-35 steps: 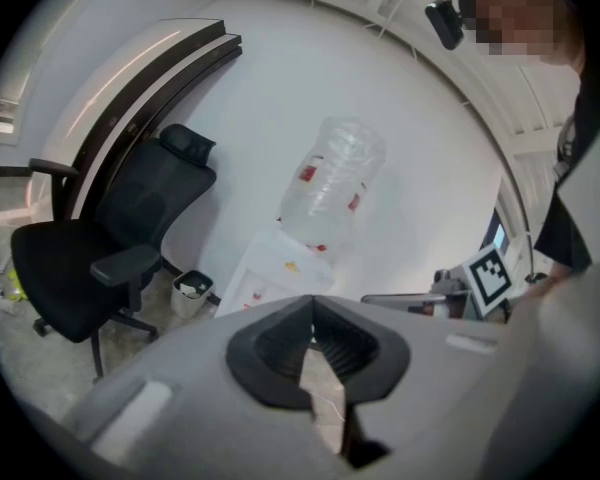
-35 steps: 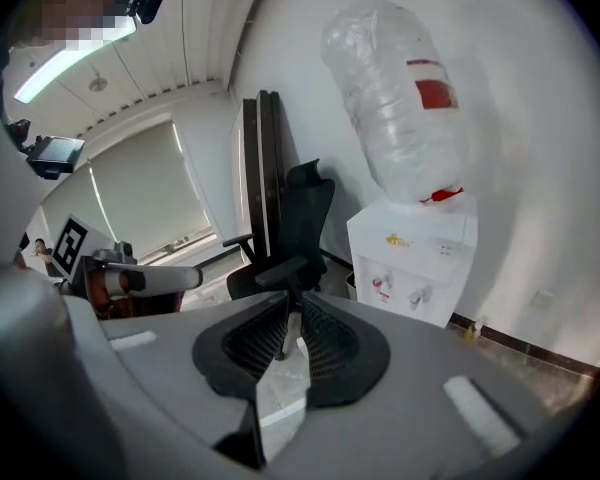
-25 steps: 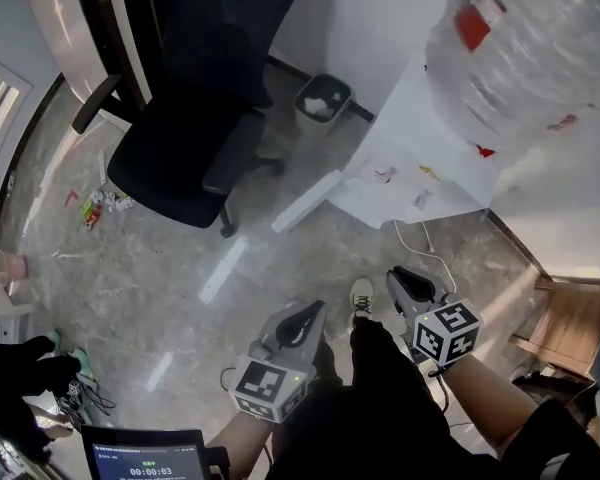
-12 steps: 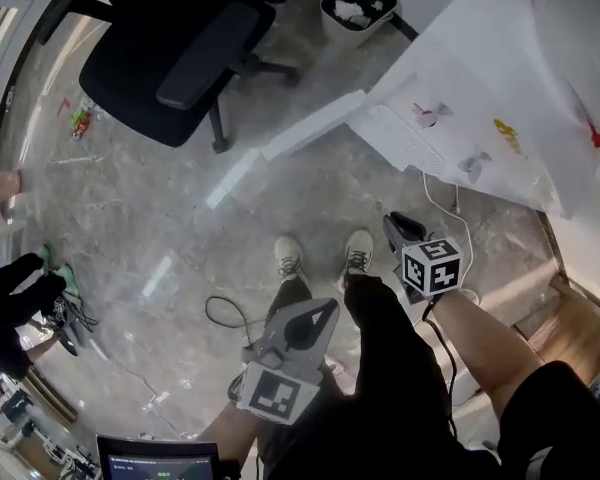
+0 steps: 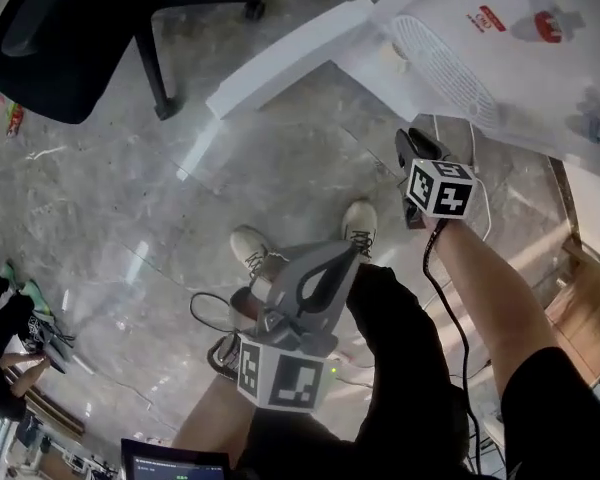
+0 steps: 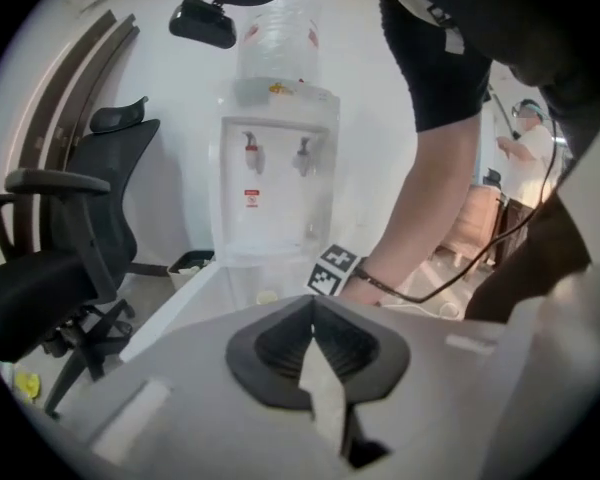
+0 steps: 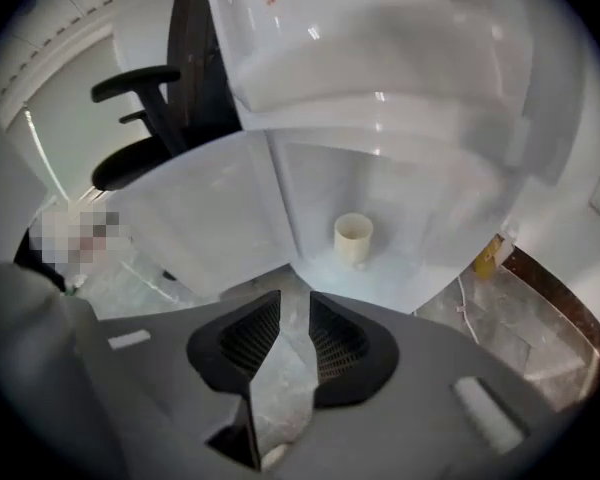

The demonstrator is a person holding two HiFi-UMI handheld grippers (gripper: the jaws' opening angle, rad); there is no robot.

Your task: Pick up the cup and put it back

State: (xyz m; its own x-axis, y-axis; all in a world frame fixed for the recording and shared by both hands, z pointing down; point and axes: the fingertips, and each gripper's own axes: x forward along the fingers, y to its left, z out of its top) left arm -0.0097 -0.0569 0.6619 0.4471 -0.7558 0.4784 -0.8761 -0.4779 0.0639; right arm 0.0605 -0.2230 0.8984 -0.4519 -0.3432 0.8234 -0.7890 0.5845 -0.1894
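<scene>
**Lowering toward the cup, right jaws spreading**

Dropping floorward over the last second, the right gripper (image 7: 295, 303) has just been opening its jaws. They stand moderately apart with only floor between them. The cup (image 7: 353, 238) stands upright at one o'clock ahead, untouched, in the open lower compartment of the water dispenser (image 7: 380, 118). I judge this to be the approach before the grasp, with the lift and return both still to come. The left gripper (image 6: 313, 308) has sunk too, with its jaws together and holding nothing. Counted: one cup, two grippers, one dispenser with two taps (image 6: 250, 148), one door (image 7: 200, 218) swung open, and one office chair (image 5: 60, 28) at ten o'clock.
</scene>
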